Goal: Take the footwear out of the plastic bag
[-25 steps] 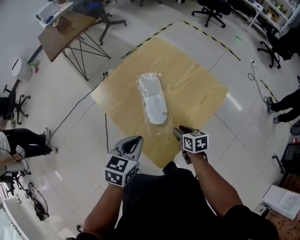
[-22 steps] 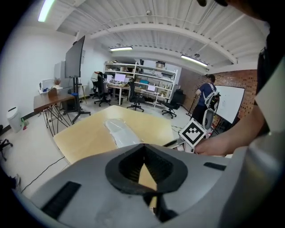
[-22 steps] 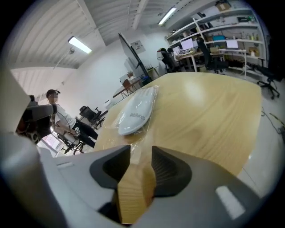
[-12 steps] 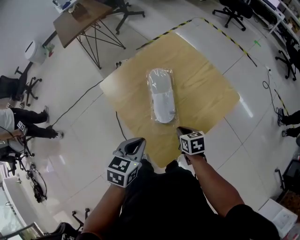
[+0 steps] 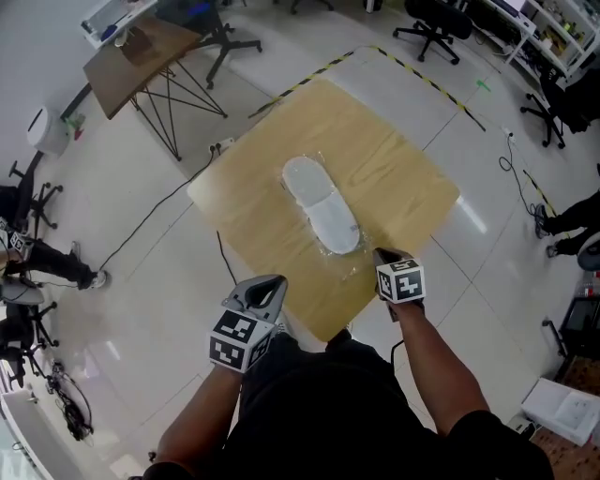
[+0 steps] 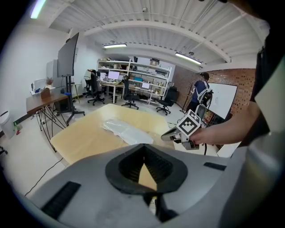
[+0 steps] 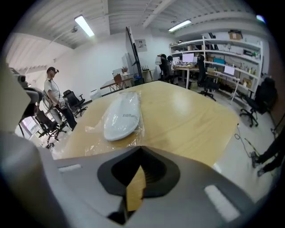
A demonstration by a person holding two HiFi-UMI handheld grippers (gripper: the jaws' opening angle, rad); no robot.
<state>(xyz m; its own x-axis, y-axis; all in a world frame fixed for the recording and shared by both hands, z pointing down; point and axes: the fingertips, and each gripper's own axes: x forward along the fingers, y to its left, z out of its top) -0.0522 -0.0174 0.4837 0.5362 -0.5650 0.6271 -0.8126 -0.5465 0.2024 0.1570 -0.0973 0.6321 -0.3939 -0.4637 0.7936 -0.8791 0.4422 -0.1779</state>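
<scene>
A white slipper (image 5: 322,204) lies inside a clear plastic bag (image 5: 351,265) on the wooden table (image 5: 403,178); it also shows in the left gripper view (image 6: 127,132) and the right gripper view (image 7: 122,116). My right gripper (image 5: 382,253) is at the bag's near loose end. Its jaws have just been closing and now stand shut (image 7: 141,153), with the crumpled clear film (image 7: 95,144) running up to their tips. My left gripper (image 5: 270,285) hovers shut near the table's front corner, apart from the bag, nothing between its jaws (image 6: 143,156).
A small wooden desk on black legs (image 5: 141,56) stands at the far left. Office chairs (image 5: 431,23) and shelves line the back. A black cable (image 5: 159,211) crosses the floor left of the table. A person (image 7: 52,95) stands off to the side.
The right gripper's jaws closed and it moved right along the table's front edge. The bagged slipper has swung, its near end shifted right toward that gripper. The left gripper stayed about where it was.
</scene>
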